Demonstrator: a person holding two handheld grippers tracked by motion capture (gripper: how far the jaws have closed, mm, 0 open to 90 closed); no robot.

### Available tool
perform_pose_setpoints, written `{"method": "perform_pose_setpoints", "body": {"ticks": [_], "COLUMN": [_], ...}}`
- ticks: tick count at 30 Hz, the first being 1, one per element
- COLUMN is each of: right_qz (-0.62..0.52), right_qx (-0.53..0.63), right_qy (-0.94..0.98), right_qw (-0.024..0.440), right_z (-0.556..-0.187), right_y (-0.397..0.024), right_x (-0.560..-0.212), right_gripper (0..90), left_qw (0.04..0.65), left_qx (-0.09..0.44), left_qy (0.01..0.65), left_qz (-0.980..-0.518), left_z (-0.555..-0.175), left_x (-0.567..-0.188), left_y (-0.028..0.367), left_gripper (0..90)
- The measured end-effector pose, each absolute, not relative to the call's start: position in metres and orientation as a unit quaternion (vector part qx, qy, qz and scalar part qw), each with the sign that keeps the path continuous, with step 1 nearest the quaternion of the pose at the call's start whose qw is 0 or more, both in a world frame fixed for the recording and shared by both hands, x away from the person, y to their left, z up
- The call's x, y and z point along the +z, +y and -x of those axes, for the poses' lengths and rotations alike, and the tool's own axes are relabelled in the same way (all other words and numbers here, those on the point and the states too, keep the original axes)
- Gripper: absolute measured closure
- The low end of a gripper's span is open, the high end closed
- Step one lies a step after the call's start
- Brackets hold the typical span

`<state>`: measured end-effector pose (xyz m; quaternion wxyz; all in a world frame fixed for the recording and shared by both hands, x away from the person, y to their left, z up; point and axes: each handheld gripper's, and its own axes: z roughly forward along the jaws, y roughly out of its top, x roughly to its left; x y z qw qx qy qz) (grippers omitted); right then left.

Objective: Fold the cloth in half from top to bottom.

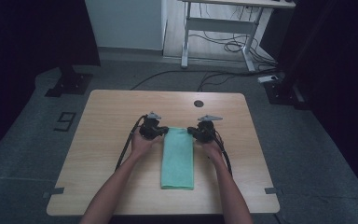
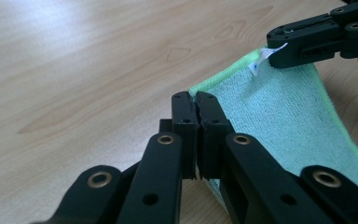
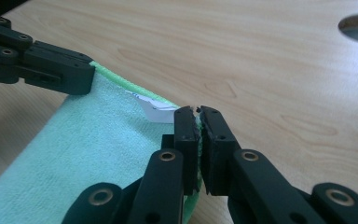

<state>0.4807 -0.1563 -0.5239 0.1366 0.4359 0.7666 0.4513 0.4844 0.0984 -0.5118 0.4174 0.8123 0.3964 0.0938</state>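
So the biggest thing here is the light wooden rectangular surface with rounded corners and a dark round hole near its far edge. Lying on it, roughly midway between the left and right edges and running from about the middle toward the near edge, is a mint-green terry cloth towel folded into a long narrow strip. Its far end has a little white label sewn in at one corner. The black left gripper has its fingers pinched tight on the towel's far left corner, green hem right between the tips. The black right gripper does the same on the far right corner, fingers clamped on the hem just beside the label. Cables trail back along both forearms.
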Motion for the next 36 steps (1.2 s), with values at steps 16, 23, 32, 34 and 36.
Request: {"method": "perform_pose_setpoints", "body": {"ticks": [16, 23, 32, 34, 36], "right_qz": [-0.429, -0.423, -0.422, -0.419, -0.416], "right_qx": [0.458, 0.469, 0.467, 0.468, 0.471], "right_qy": [0.764, 0.757, 0.758, 0.758, 0.757], "right_qw": [0.149, 0.168, 0.170, 0.173, 0.179], "right_z": [-0.481, -0.483, -0.483, -0.484, -0.486], "right_y": [-0.158, -0.161, -0.163, -0.162, -0.161], "right_x": [-0.507, -0.488, -0.487, -0.487, -0.485], "right_gripper": [85.5, 85.5, 85.4, 85.5, 85.5], "left_qw": [0.427, 0.439, 0.436, 0.438, 0.441], "left_qx": [0.113, 0.131, 0.133, 0.135, 0.139], "left_qy": [0.388, 0.380, 0.381, 0.381, 0.380], "left_qz": [-0.809, -0.804, -0.805, -0.803, -0.801], "left_z": [-0.487, -0.490, -0.491, -0.492, -0.494], "left_x": [-0.494, -0.474, -0.478, -0.478, -0.475], "left_y": [0.095, 0.091, 0.090, 0.091, 0.092], "left_gripper": [87.7, 87.8, 87.7, 87.8, 87.8]}}
